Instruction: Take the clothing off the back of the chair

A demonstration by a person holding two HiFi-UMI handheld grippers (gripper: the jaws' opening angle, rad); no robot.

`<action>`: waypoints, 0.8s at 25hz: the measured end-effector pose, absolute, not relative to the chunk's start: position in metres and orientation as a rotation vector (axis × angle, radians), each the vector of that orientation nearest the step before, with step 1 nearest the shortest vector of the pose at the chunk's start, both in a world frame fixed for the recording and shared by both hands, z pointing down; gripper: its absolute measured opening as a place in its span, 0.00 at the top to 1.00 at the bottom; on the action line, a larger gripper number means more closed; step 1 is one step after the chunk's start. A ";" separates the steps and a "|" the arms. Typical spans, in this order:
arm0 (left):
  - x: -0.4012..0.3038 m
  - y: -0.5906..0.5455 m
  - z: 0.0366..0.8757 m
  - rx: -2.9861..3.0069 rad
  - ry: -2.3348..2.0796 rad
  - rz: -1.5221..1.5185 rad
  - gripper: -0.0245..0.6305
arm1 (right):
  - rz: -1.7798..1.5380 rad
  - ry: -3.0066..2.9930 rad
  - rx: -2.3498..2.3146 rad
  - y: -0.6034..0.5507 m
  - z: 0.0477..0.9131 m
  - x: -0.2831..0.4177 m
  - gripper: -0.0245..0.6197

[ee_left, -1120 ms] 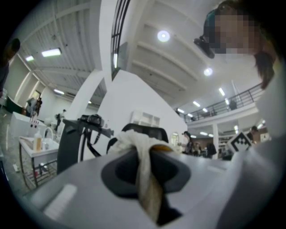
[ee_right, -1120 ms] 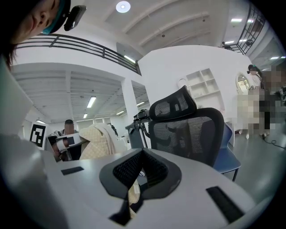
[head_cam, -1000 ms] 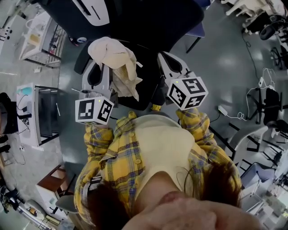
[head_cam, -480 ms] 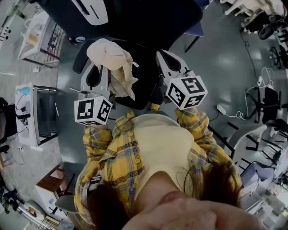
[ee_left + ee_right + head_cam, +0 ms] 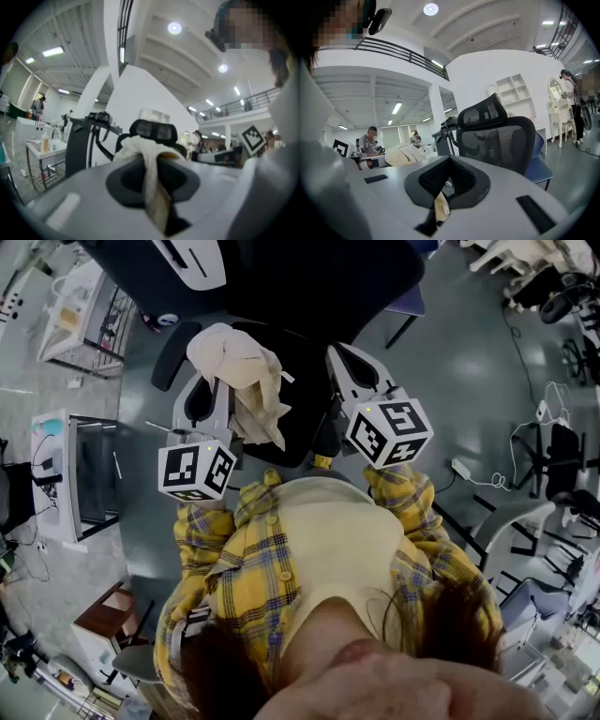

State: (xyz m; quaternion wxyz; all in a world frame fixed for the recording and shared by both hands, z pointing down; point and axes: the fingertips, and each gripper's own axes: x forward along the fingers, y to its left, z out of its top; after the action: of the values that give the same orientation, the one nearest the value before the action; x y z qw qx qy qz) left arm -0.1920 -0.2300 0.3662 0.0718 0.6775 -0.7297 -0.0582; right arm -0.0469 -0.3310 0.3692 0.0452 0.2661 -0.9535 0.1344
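A cream piece of clothing [image 5: 239, 362] hangs bunched from my left gripper [image 5: 214, 381], clear of the black mesh office chair [image 5: 309, 287] just beyond it. In the left gripper view the cloth [image 5: 145, 154] runs down between the closed jaws of that gripper [image 5: 150, 173], with the chair's headrest [image 5: 152, 131] behind. My right gripper [image 5: 339, 357] is held level beside the left one, close to the chair. Its jaws [image 5: 449, 180] stand together, with only a small tan scrap in the seam. The chair back [image 5: 501, 136] is bare, and the clothing [image 5: 405, 153] shows at the left.
A white cart with shelves [image 5: 75, 474] stands on the floor at the left, with a brown box [image 5: 108, 610] below it. Cables and a power strip [image 5: 469, 472] lie at the right near other chair bases [image 5: 553, 465]. A blue chair [image 5: 539, 164] stands behind the black one.
The left gripper with the clothing has wobbled slightly sideways and come back. The right gripper has kept still.
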 end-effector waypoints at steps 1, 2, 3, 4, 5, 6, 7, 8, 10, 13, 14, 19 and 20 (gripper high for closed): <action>-0.192 -0.230 0.367 2.037 -2.187 -0.175 0.86 | 0.413 -2.911 0.814 -0.331 0.369 -0.047 0.94; -0.191 -0.230 0.368 2.038 -2.180 -0.173 0.86 | 0.415 -2.911 0.816 -0.330 0.369 -0.046 0.94; -0.191 -0.230 0.369 2.040 -2.175 -0.169 0.86 | 0.415 -2.912 0.819 -0.330 0.369 -0.046 0.94; -0.190 -0.230 0.369 2.041 -2.171 -0.165 0.86 | 0.410 -2.914 0.822 -0.329 0.368 -0.045 0.94; -0.190 -0.230 0.370 2.041 -2.167 -0.161 0.86 | 0.402 -2.915 0.826 -0.329 0.366 -0.044 0.94; -0.189 -0.230 0.371 2.041 -2.165 -0.157 0.86 | 0.396 -2.916 0.829 -0.330 0.366 -0.043 0.94; -0.188 -0.231 0.371 2.042 -2.162 -0.153 0.86 | 0.392 -2.916 0.833 -0.330 0.365 -0.042 0.94; -0.188 -0.232 0.372 2.043 -2.160 -0.148 0.86 | 0.393 -2.915 0.836 -0.331 0.366 -0.041 0.94; -0.186 -0.234 0.374 2.045 -2.155 -0.139 0.86 | 0.398 -2.913 0.845 -0.333 0.366 -0.039 0.94; -0.185 -0.234 0.374 2.049 -2.151 -0.133 0.86 | 0.400 -2.914 0.851 -0.334 0.365 -0.037 0.94; -0.185 -0.233 0.374 2.051 -2.150 -0.132 0.86 | 0.400 -2.914 0.851 -0.333 0.365 -0.037 0.94; -0.186 -0.232 0.373 2.055 -2.148 -0.135 0.86 | 0.397 -2.919 0.862 -0.335 0.362 -0.036 0.94; -0.186 -0.232 0.373 2.055 -2.149 -0.133 0.86 | 0.397 -2.920 0.861 -0.336 0.361 -0.035 0.94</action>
State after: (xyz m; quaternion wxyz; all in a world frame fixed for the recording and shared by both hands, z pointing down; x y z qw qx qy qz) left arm -0.1858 -0.2317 0.3733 0.0825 0.6879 -0.7197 -0.0445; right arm -0.0353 -0.3362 0.3615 0.0357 0.2802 -0.9505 0.1292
